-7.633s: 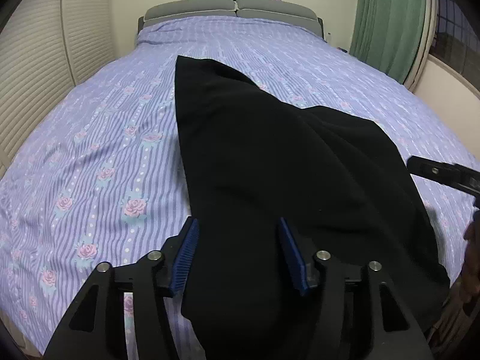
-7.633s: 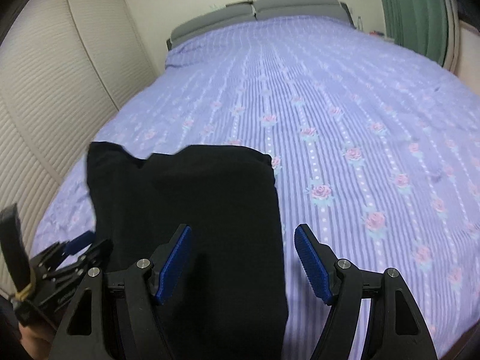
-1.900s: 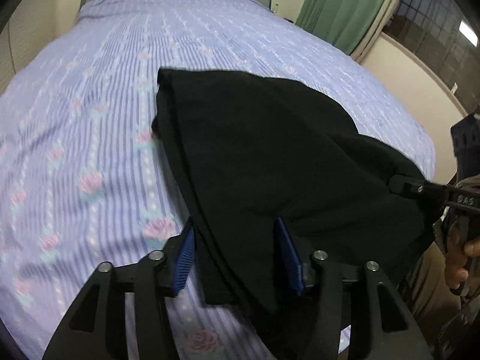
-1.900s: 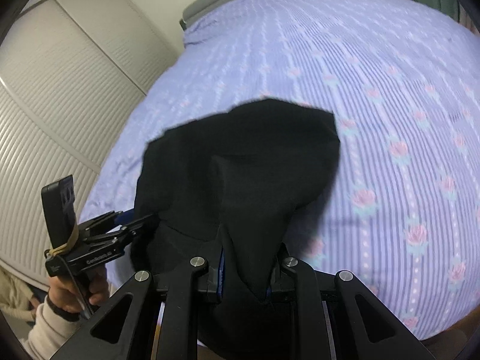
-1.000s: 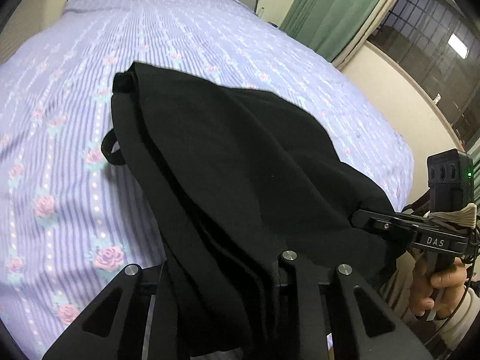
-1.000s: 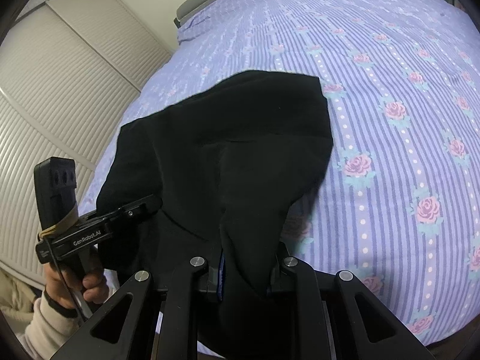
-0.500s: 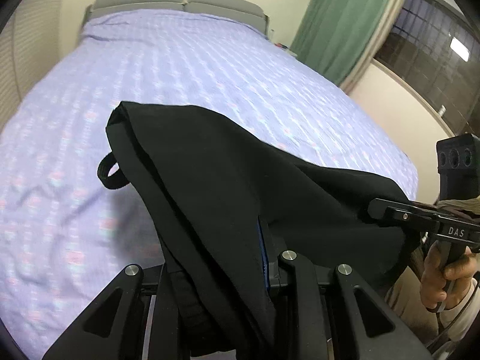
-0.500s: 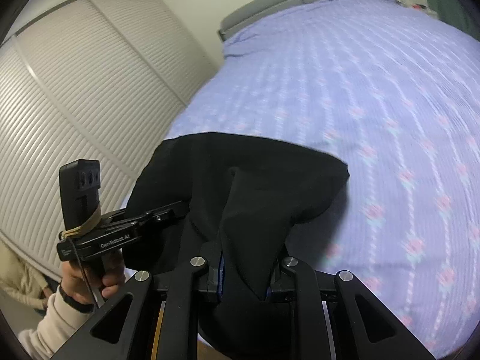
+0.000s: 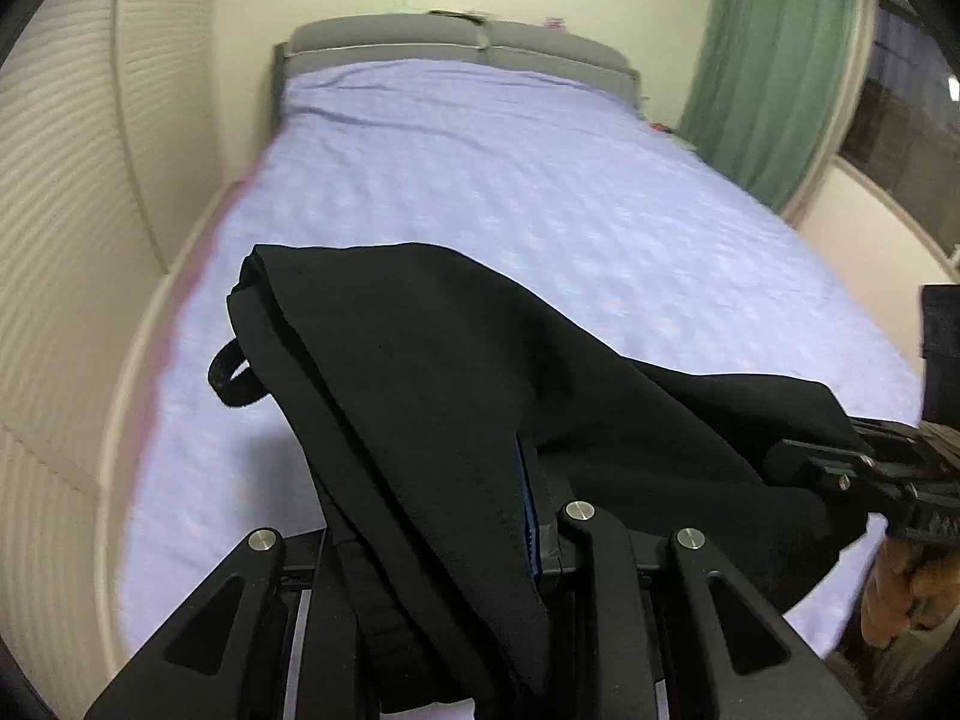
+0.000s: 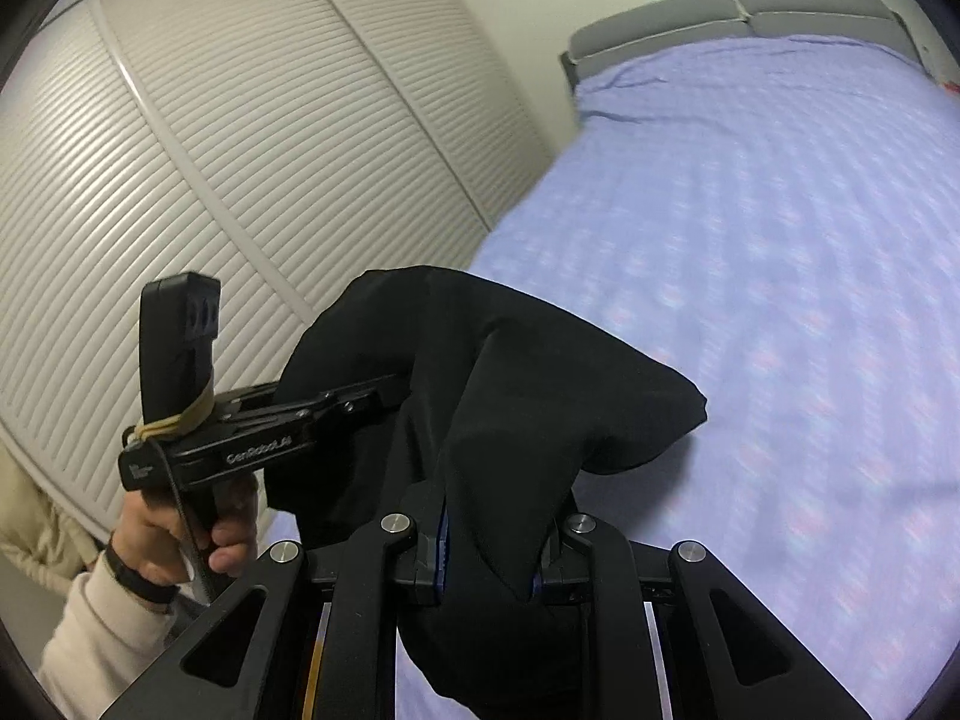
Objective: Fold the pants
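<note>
Both the left gripper (image 9: 480, 540) and right gripper (image 10: 489, 558) had their jaws pinching the black pants (image 9: 450, 372), lifted above the bed (image 9: 540, 180). The pants looked bunched, so most folding seemingly remained.

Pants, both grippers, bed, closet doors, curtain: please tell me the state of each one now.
Pants: bunched, held up over the bed.
Left gripper: shut on the pants.
Right gripper: shut on the pants.
Bed: sheet spread flat.
Closet doors: closed.
Curtain: drawn.
</note>
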